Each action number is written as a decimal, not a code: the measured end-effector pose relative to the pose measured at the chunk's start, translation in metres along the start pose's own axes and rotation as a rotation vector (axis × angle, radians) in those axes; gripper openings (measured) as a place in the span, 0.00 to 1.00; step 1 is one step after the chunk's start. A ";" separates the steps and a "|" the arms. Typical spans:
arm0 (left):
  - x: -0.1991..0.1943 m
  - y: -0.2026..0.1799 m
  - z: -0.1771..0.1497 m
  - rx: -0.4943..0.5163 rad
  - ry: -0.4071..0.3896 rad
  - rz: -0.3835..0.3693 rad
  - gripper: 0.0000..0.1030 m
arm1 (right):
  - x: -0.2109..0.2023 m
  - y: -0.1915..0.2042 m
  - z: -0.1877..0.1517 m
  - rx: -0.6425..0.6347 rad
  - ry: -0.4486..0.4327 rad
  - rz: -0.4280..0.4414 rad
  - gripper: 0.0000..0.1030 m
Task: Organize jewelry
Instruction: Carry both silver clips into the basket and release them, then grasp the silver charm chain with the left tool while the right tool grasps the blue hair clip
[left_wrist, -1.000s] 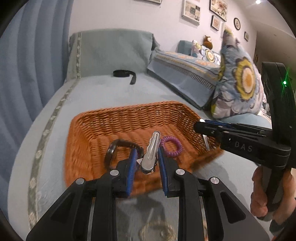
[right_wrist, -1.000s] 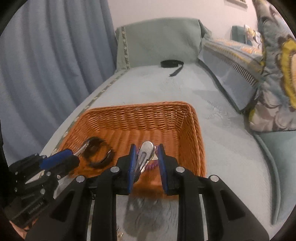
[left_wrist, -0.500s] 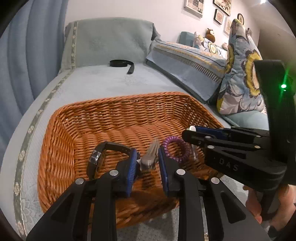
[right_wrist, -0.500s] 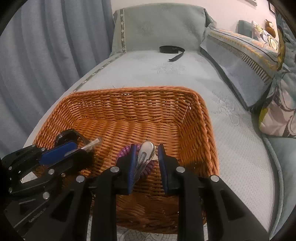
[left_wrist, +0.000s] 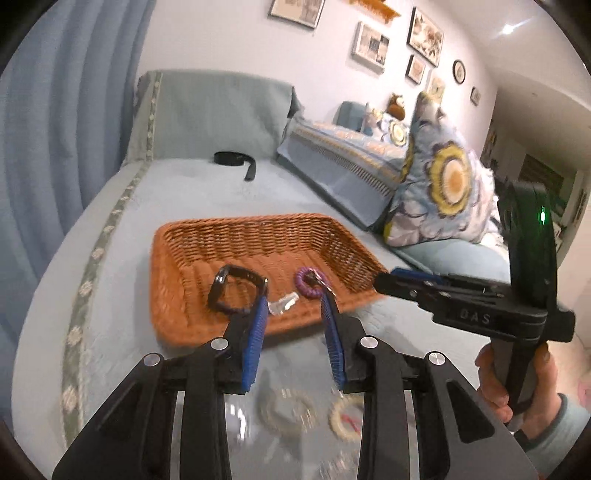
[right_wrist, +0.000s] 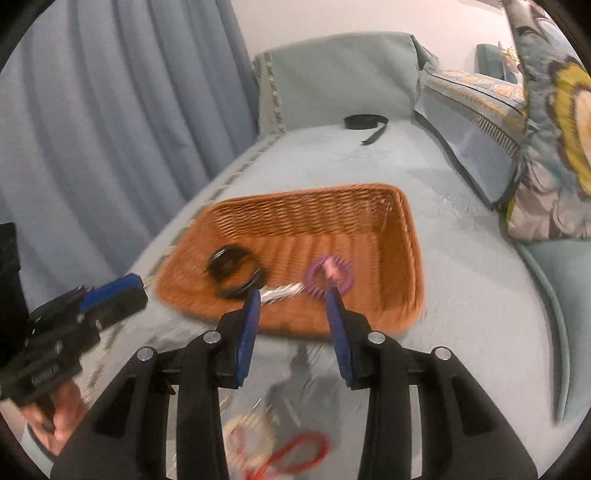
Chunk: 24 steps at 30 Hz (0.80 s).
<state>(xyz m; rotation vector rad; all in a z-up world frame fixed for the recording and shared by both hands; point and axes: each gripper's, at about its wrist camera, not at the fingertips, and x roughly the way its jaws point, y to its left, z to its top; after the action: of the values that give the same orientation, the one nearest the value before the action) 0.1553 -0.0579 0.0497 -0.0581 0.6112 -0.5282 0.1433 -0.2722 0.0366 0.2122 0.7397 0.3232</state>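
Left wrist view: your left gripper (left_wrist: 293, 310) jaws apart, just opening, empty; clip (left_wrist: 282, 304) dropped in basket (left_wrist: 177, 280), bracelets at six o'clock pending.

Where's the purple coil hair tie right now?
The purple coil hair tie lies in the wicker basket, near its front right, right of the black watch, with a silver clip between them.

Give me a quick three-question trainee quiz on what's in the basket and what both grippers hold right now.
1. True or false: the wicker basket holds a black watch.
2. What colour is the coiled hair tie?
3. Does the left gripper or the right gripper hold anything between its fingers?

Key:
1. True.
2. Purple.
3. Neither. Both have just been opening, and the silver clips lie in the basket.
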 end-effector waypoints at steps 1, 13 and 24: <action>-0.009 -0.001 -0.004 -0.004 -0.003 -0.003 0.28 | -0.009 0.003 -0.009 0.003 0.001 0.005 0.33; -0.060 -0.003 -0.092 -0.121 0.071 -0.035 0.28 | -0.044 0.019 -0.120 -0.005 0.103 0.007 0.33; -0.007 -0.004 -0.127 -0.119 0.207 -0.064 0.28 | -0.026 0.021 -0.143 -0.058 0.166 0.015 0.33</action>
<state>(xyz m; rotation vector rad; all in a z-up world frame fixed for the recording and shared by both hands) 0.0779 -0.0452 -0.0502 -0.1370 0.8451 -0.5632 0.0224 -0.2514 -0.0438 0.1367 0.8919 0.3794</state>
